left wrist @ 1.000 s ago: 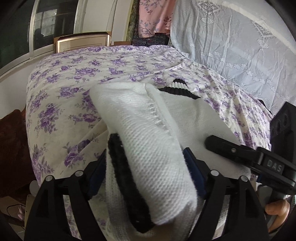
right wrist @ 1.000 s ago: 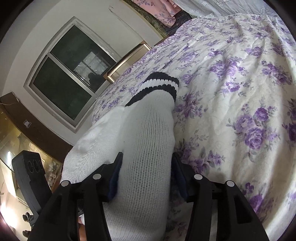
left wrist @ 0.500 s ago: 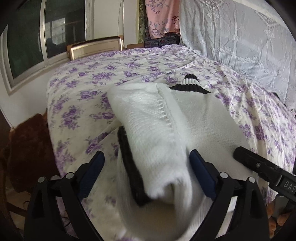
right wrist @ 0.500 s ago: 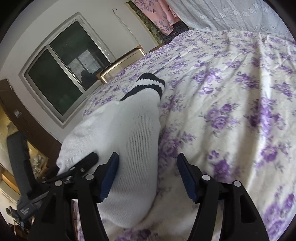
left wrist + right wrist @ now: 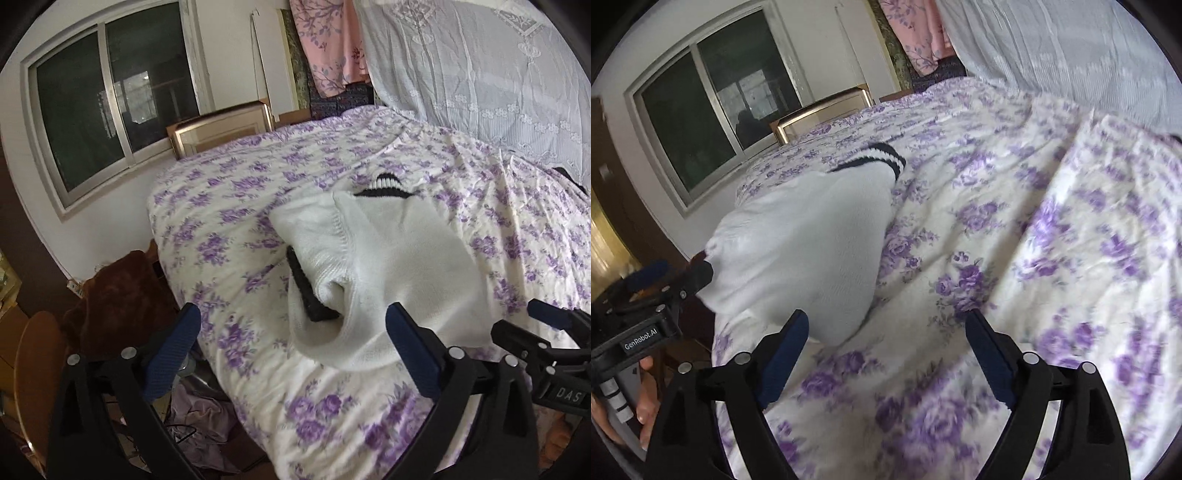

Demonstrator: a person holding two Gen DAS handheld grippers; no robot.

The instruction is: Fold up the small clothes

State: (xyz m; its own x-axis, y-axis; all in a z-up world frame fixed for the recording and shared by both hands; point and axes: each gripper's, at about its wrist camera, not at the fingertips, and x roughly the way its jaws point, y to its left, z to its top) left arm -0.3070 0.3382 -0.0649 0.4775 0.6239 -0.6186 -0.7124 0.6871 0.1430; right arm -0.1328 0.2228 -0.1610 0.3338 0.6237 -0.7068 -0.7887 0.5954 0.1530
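Now you've let go: both the left claw (image 5: pixel 293 332) and right claw (image 5: pixel 886 341) are spread, leaving the socks (image 5: pixel 384 266) folded on the bed (image 5: pixel 229 221).

Both tongs are matte black plastic frames with silver screw heads and dark blue rubber pads (image 5: pixel 173 354) inside each finger. The right tongs (image 5: pixel 546 343) carry white "DAS" lettering; the left tongs (image 5: pixel 657 288) read "GenRobot.AI" above a grey handle gripped by bare fingers (image 5: pixel 646 402).
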